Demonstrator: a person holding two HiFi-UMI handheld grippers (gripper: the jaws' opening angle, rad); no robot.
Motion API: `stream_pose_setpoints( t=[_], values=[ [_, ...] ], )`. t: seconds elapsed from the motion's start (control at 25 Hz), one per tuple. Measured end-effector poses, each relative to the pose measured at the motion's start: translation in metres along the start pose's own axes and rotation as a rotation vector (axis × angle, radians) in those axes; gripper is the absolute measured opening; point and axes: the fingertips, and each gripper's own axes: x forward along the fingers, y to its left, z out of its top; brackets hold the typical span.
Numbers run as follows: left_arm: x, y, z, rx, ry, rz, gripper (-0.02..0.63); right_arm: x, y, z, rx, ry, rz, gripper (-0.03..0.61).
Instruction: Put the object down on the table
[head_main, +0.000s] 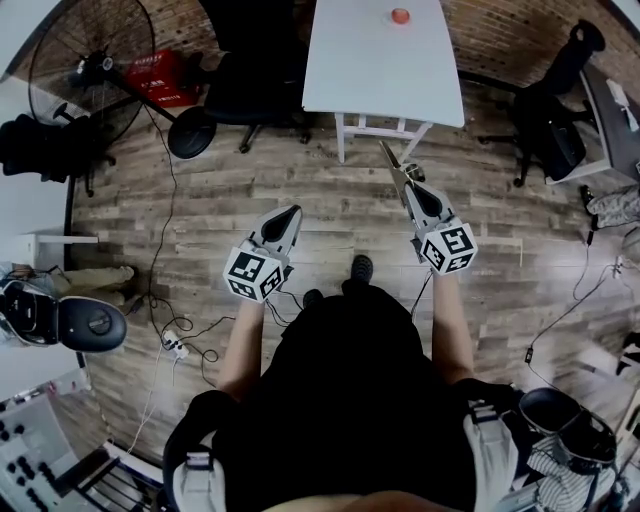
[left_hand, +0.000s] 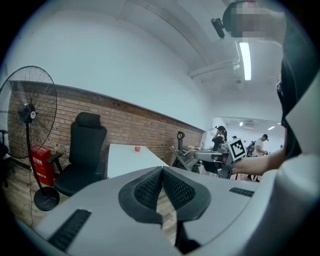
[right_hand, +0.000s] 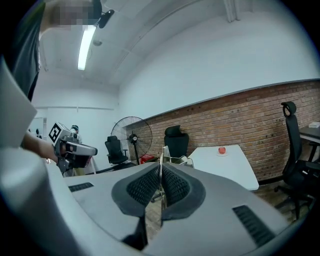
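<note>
- Left tool (head_main: 293, 213) is sitting clenched and empty in my grip.
- Right tool (head_main: 406, 183) is grasping a thin metal object (head_main: 390, 160).
- I'm holding both well short of the desk (head_main: 380, 80).

One left gripper (head_main: 293, 212), one right gripper (head_main: 409, 188); one metal strip (head_main: 391, 161) sits between the right jaws. Beyond the jaws stand one table (head_main: 380, 75), one red item (head_main: 400, 16), one fan (head_main: 90, 62), two chairs (head_main: 250, 88) (head_main: 555, 120).

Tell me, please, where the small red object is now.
The red object lies at the top of the head view, on the far end of the white table, well beyond the right gripper, which holds a metal piece.
</note>
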Motion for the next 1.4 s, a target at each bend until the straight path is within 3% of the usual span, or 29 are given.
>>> stream_pose_setpoints(
  t=[0.8, 1.4],
  values=[
    [0.083, -0.04, 0.014, 0.027, 0.012, 0.02, 0.02, -0.005, -0.081, 0.0, -0.023, 0.019, 0.04, 0.005],
    [0.104, -0.035, 0.019, 0.022, 0.009, -0.001, 0.02, -0.004, -0.097, 0.001, -0.016, 0.027, 0.014, 0.005]
  ],
)
